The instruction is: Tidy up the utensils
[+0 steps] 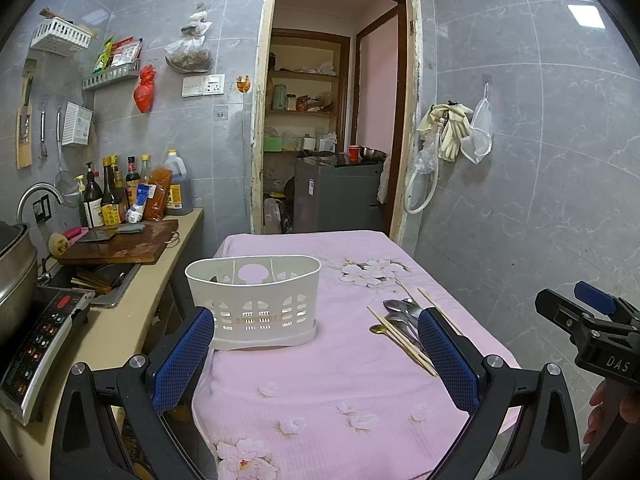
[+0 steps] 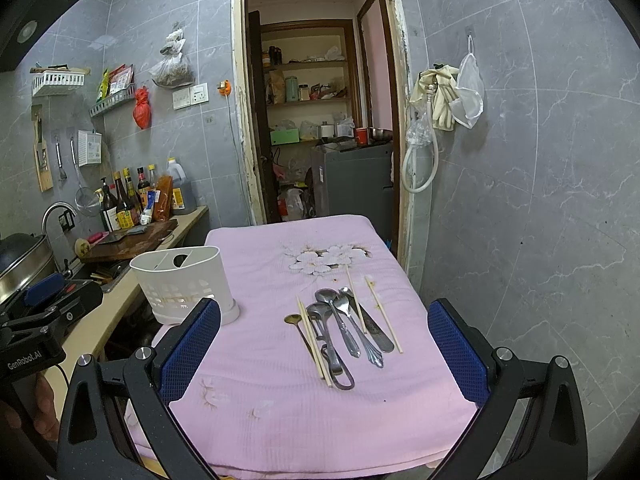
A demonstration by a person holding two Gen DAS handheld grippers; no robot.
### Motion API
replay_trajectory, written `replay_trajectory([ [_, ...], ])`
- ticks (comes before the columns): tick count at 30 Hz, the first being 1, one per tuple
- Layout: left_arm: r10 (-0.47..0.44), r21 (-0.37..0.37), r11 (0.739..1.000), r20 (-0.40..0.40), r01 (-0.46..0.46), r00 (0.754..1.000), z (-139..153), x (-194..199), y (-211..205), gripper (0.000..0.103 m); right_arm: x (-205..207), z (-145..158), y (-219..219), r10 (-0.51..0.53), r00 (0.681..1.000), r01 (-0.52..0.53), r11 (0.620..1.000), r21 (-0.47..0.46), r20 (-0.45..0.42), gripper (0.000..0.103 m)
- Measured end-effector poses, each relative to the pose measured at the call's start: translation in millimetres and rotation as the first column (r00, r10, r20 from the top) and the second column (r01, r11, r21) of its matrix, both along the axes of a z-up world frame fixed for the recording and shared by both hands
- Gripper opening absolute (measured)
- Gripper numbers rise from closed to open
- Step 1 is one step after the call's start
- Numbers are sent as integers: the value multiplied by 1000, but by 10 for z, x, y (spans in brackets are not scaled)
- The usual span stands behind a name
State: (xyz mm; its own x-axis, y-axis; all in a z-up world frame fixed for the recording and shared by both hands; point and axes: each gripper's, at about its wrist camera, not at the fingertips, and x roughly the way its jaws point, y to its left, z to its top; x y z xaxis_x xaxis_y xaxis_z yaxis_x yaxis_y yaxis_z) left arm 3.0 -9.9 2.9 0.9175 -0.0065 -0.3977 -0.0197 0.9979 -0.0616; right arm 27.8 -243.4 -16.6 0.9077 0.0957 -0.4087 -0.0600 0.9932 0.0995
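A white slotted utensil caddy [image 1: 256,300] [image 2: 182,284] stands empty at the left side of a table under a pink flowered cloth [image 1: 320,392] [image 2: 280,380]. To its right lies a pile of metal spoons [image 2: 340,320] [image 1: 400,312], a small gold spoon [image 2: 294,320] and several wooden chopsticks [image 2: 314,344] [image 1: 404,340]. My left gripper [image 1: 316,344] hovers open at the near edge, its fingers straddling the caddy and the pile. My right gripper [image 2: 324,344] is open too, nothing between its blue pads, facing the pile. Each gripper's body shows at the edge of the other view.
A counter [image 1: 132,320] along the left holds an induction cooker [image 1: 44,340], a pot [image 1: 12,272], a sink, a wooden cutting board [image 1: 120,244] and sauce bottles [image 1: 120,192]. A doorway [image 1: 332,120] opens behind the table. A tiled wall [image 2: 540,200] closes the right side.
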Motion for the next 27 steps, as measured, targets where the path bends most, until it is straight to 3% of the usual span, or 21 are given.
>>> replay_trajectory([
  [22, -11, 2, 1000, -6, 11, 1000, -52, -2, -49, 102, 11, -24, 5, -3, 1000, 3, 1000, 0, -5, 102],
  [27, -13, 5, 1000, -14, 13, 1000, -68, 13, -68, 102, -2, -166, 15, -1, 1000, 1, 1000, -2, -13, 102],
])
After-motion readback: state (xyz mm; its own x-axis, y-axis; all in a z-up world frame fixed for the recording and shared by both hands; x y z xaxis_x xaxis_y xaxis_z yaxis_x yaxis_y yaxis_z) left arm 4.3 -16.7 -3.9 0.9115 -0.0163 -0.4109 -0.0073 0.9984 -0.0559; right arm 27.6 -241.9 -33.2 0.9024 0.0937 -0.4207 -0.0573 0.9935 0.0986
